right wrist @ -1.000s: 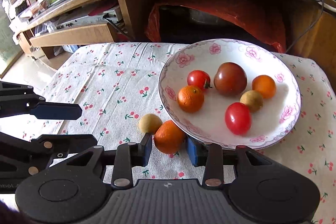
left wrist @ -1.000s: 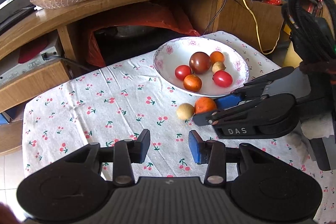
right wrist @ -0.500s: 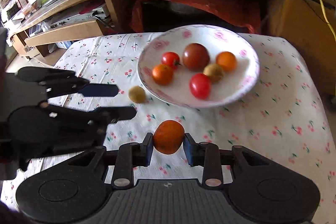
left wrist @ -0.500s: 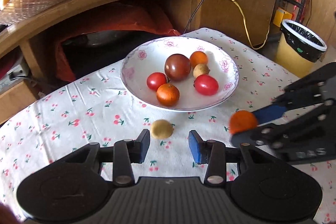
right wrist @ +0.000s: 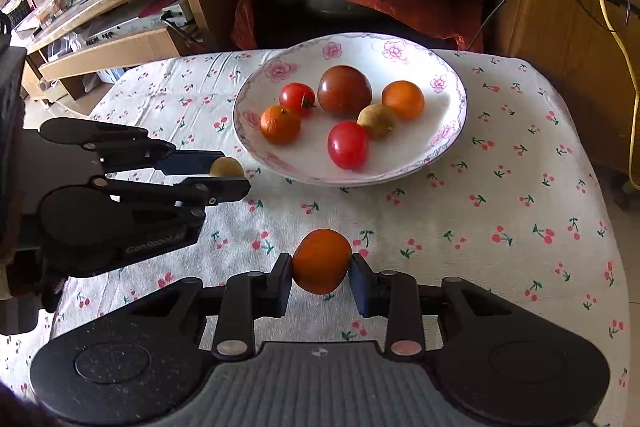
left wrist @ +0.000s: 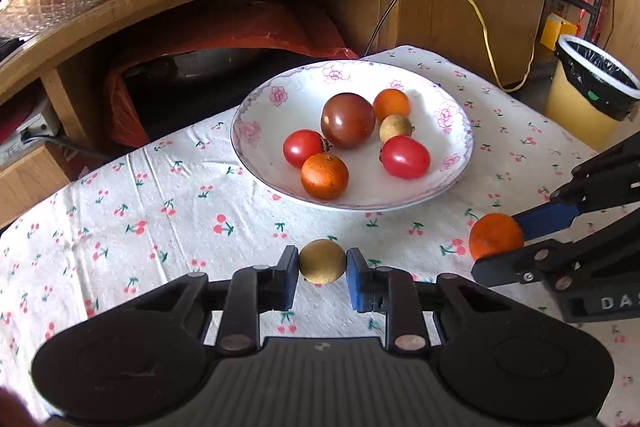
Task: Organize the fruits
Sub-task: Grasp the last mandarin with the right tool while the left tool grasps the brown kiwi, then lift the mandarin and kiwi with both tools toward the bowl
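the left gripper (left wrist: 322, 263) pinches a small yellow-brown fruit (left wrist: 322, 261) between its pads, seemingly just above the cherry-print cloth (left wrist: 160, 211). to its right, the right gripper (right wrist: 321, 269) clamps an orange fruit (right wrist: 321, 261). ahead of both fingertips sits the flowered plate (left wrist: 460, 131), holding six fruits, among them a dark tomato (left wrist: 348, 120).

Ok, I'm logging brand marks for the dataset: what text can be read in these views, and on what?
"DAS", cut off at the frame edge: on the right hand-held gripper, seen from the left wrist.
Embossed lettering on the left hand-held gripper, seen from the right wrist: too blurred to read.
Labels on shelf electronics: too small to read.
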`<state>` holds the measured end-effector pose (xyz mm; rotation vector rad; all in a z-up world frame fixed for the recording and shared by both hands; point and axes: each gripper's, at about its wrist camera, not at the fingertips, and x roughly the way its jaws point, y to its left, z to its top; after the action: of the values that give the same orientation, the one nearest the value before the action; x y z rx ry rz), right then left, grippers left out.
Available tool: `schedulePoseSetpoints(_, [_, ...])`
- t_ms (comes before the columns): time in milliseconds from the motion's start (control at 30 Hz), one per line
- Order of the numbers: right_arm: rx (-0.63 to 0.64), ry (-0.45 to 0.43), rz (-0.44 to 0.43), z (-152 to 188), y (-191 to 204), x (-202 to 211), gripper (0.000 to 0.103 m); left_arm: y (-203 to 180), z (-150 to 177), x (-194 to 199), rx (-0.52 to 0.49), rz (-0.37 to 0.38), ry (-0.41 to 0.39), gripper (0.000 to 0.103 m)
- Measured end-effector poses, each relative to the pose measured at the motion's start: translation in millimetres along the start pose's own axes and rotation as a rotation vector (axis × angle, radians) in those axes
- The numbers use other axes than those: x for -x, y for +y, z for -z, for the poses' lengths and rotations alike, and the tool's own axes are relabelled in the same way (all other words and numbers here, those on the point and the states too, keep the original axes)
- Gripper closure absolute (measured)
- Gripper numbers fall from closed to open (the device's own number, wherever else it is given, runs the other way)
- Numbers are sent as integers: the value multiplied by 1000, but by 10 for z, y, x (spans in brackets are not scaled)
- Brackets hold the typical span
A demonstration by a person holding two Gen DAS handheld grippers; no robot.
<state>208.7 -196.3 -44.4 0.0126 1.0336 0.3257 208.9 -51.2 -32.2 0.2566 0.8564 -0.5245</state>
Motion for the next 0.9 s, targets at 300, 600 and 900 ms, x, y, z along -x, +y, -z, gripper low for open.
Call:
schedulePoseSetpoints(300, [85, 49, -5, 317, 271, 256, 76, -287, 460, 692, -65, 46, 99, 69])
schedulePoseSetpoints(600, [117, 91, 26, 750, 478, 441, 76, -489, 881, 908, -21, 41, 136, 68])
schedulePoseSetpoints(900, [111, 63, 30, 751, 482, 410, 76, -479, 881, 870, 1, 52, 105, 62])
